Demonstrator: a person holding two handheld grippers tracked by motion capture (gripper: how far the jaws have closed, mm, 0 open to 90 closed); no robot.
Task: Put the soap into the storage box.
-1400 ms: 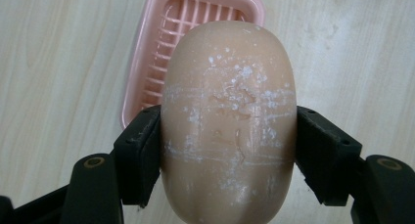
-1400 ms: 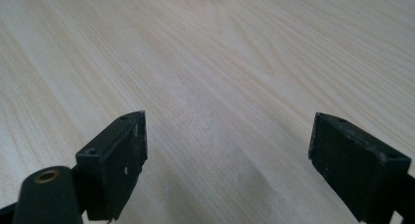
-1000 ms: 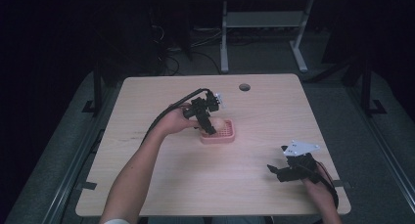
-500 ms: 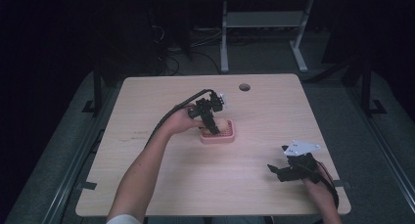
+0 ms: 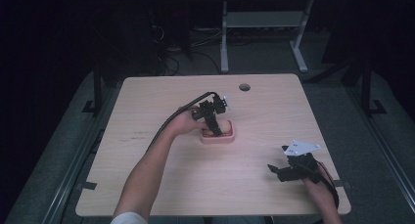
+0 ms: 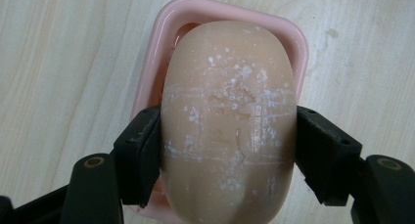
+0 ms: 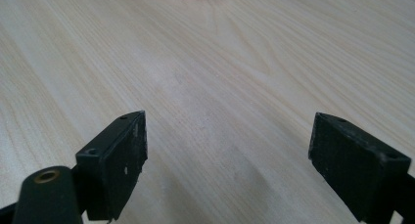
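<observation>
Left gripper (image 6: 227,150) clamped across a peach soap bar (image 6: 229,121), held just above the pink soap dish (image 6: 298,48) mid-surface (image 5: 147,185). Best to keep it centred and level over the dish. Right gripper (image 7: 227,160) wide open, empty, near the surface's right edge. No readable writing.

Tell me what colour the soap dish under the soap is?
Pink. The soap dish shows best in the left gripper view, under the peach-coloured soap bar.
</observation>
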